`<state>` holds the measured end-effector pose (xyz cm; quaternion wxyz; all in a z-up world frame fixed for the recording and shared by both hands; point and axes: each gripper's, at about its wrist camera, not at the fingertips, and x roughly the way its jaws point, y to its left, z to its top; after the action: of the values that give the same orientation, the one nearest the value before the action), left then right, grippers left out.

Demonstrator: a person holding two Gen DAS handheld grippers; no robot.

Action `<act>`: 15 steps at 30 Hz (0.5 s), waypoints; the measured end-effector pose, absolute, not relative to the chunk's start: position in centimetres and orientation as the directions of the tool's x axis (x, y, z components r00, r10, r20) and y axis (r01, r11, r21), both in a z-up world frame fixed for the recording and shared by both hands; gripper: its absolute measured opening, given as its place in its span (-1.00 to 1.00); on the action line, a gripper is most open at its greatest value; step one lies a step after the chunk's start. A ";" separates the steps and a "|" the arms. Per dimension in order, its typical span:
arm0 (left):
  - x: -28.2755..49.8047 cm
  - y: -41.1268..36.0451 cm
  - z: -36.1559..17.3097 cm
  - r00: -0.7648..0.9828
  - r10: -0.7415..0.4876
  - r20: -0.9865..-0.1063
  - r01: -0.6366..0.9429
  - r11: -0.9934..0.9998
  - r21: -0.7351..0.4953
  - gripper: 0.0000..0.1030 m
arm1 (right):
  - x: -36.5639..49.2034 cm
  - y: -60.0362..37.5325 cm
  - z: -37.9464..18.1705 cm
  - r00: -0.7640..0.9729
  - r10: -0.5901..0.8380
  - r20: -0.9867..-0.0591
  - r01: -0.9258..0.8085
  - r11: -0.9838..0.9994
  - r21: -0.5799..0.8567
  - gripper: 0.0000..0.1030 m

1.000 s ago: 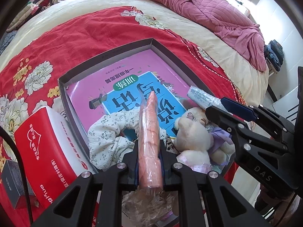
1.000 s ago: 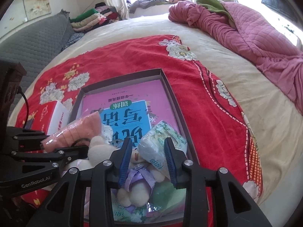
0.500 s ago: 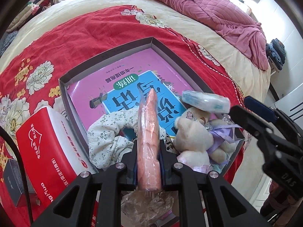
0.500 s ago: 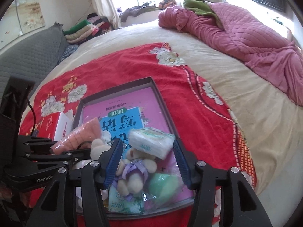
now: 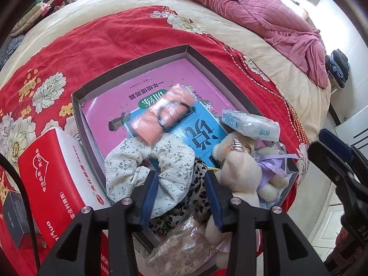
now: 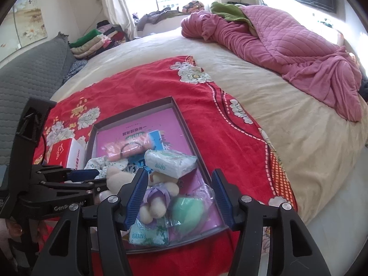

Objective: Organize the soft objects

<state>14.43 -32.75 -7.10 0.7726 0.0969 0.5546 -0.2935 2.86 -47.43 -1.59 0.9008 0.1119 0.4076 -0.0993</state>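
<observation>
Left wrist view: the left tool (image 5: 181, 195) hangs over the near end of a shallow grey tray (image 5: 128, 65) that lies on a red flowered blanket (image 5: 96, 36) on the bed. Its jaws are opening and grip nothing; between and below the 2 blue pads lie a white floral scrunchie (image 5: 147, 158) and a leopard-print cloth (image 5: 197, 195). The pink rolled towel (image 5: 161, 117), wrapped in clear film, lies free beyond the fingertips, tilted and blurred, on the pink and blue book (image 5: 128, 108) that covers the tray floor. A cream teddy bear (image 5: 239, 168) with a purple ribbon sits just right of the tool, and a white tissue pack (image 5: 250, 124) rests on its head. A red tissue box (image 5: 50, 174) stands outside the tray against its left wall. A crinkled clear bag (image 5: 181, 250) sits at the tray's near edge, under the tool.

Right wrist view: the right tool (image 6: 179, 197) hovers above the tray's near right corner, its jaws opening and wide apart, holding nothing. The tissue pack (image 6: 170, 162) lies just beyond its fingertips, apart from them. Below the gap are the teddy bear (image 6: 154, 195), a green soft object in clear plastic (image 6: 191, 209) and a second, floral tissue pack (image 6: 149, 232). The left tool (image 6: 92, 177) shows at the left edge.
</observation>
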 end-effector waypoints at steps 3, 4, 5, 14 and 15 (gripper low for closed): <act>14.4 -32.8 -7.1 0.217 -0.336 -0.917 0.561 0.811 -0.164 -0.05 | 2.2 -47.5 -1.2 0.654 -0.093 -0.751 0.278 0.953 0.124 0.29; 14.4 -32.7 -7.0 0.215 -0.339 -0.916 0.560 0.811 -0.169 0.00 | 2.0 -47.5 -1.1 0.657 -0.095 -0.747 0.279 0.952 0.125 0.29; 14.3 -32.6 -6.9 0.211 -0.344 -0.915 0.557 0.811 -0.176 0.06 | 1.8 -47.5 -1.0 0.658 -0.096 -0.747 0.280 0.952 0.125 0.29; 13.8 -32.0 -5.6 0.238 -0.362 -0.901 0.550 0.815 -0.182 0.39 | 1.2 -46.9 0.2 0.663 -0.131 -0.737 0.287 0.954 0.089 0.34; 13.8 -31.9 -5.5 0.239 -0.367 -0.899 0.547 0.816 -0.188 0.39 | 1.1 -46.7 0.4 0.665 -0.140 -0.734 0.289 0.954 0.079 0.40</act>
<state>13.80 -31.87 -5.45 0.7826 0.0828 0.5437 -0.2917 1.10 -46.70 0.38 0.9074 0.0947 0.3921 -0.1182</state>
